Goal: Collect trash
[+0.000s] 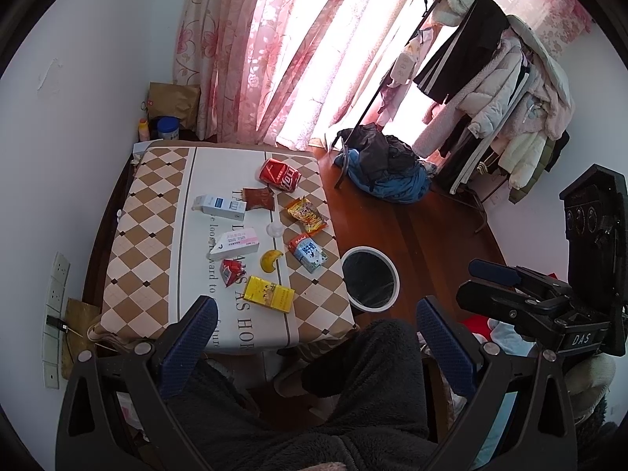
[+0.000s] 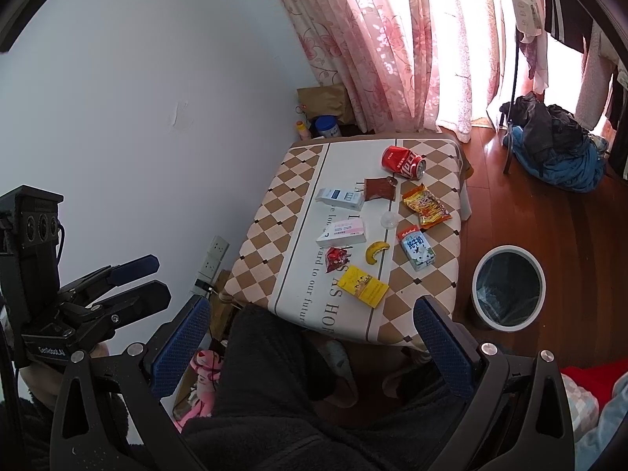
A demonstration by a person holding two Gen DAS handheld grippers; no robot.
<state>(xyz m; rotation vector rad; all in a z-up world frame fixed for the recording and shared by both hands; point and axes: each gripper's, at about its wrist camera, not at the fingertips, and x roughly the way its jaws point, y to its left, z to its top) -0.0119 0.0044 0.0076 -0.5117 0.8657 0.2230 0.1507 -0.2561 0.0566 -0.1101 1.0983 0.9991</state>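
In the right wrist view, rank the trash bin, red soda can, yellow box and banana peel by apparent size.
1. Trash bin, largest by far.
2. Yellow box and red soda can look alike; the can lies farther away, so unranked.
3. Banana peel, smallest.

White walls [image 2: 137,78] meet a glossy red-brown wood floor [image 2: 530,216]. Pink floral curtains [image 1: 274,47] glow with strong daylight from the window behind. A clothes rack [image 1: 494,90] stands by the window, clothes heaped [image 1: 388,168] at its foot. A checkered cloth [image 1: 153,212] covers the bench
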